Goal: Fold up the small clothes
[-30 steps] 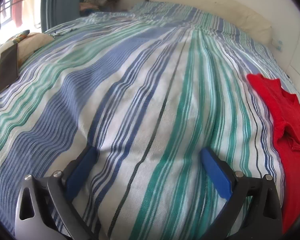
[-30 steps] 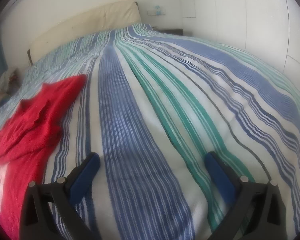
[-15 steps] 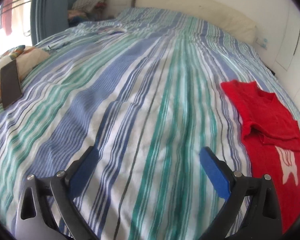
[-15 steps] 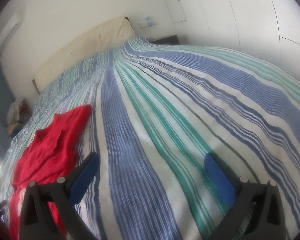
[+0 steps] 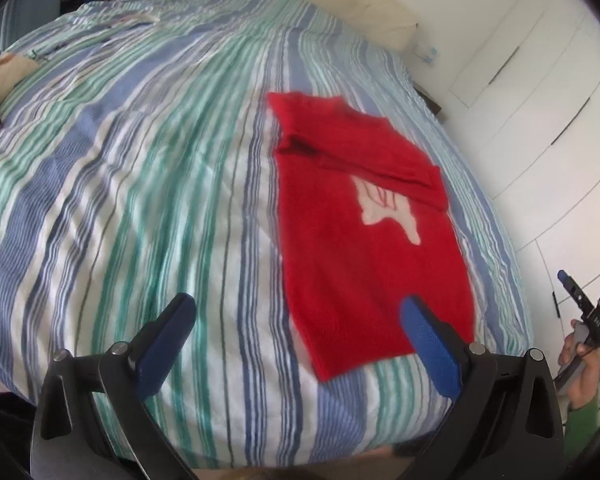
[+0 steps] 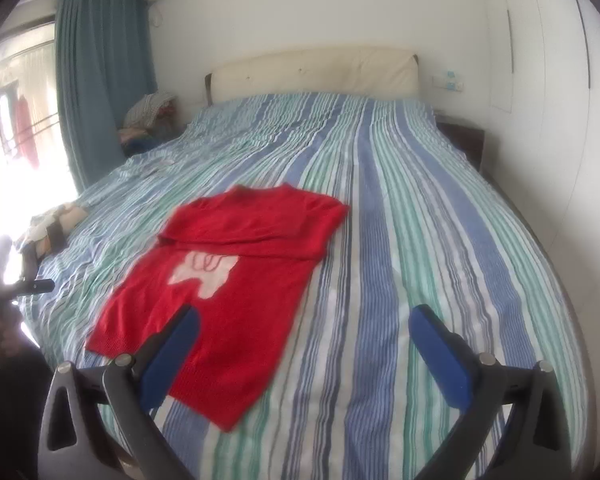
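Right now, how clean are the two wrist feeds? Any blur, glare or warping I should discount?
Left wrist view: motion blur smears the striped bedspread and the red top; fisheye bends the wardrobe doors. Right wrist view: the window is blown out white at left, the red top's near hem looks soft, and the headboard is sharper.
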`<state>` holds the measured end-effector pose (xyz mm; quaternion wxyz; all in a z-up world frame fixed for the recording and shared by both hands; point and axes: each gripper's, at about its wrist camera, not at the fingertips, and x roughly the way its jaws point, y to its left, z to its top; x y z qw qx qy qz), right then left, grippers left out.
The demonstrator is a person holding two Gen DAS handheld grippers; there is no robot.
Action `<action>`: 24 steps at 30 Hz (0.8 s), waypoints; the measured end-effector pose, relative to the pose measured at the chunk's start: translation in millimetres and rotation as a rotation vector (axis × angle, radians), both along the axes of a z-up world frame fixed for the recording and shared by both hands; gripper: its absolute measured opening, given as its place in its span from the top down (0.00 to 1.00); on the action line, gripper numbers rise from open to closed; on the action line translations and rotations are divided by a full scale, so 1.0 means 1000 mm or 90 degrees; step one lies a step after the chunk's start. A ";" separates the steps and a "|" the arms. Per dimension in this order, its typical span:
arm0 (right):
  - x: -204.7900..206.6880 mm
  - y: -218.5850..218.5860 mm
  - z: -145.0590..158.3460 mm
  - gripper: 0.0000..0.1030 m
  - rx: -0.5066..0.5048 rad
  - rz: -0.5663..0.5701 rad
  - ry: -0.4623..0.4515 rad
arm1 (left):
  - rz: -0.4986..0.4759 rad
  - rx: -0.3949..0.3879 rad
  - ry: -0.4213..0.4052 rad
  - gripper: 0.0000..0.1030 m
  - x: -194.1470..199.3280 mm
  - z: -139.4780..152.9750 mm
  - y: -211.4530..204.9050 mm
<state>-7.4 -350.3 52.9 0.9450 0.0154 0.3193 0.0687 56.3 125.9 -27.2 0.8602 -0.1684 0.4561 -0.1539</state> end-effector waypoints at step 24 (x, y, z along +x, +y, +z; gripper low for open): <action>-0.004 0.030 -0.156 0.01 0.246 0.062 0.212 | -0.145 -0.007 0.077 0.33 -0.011 -0.076 -0.060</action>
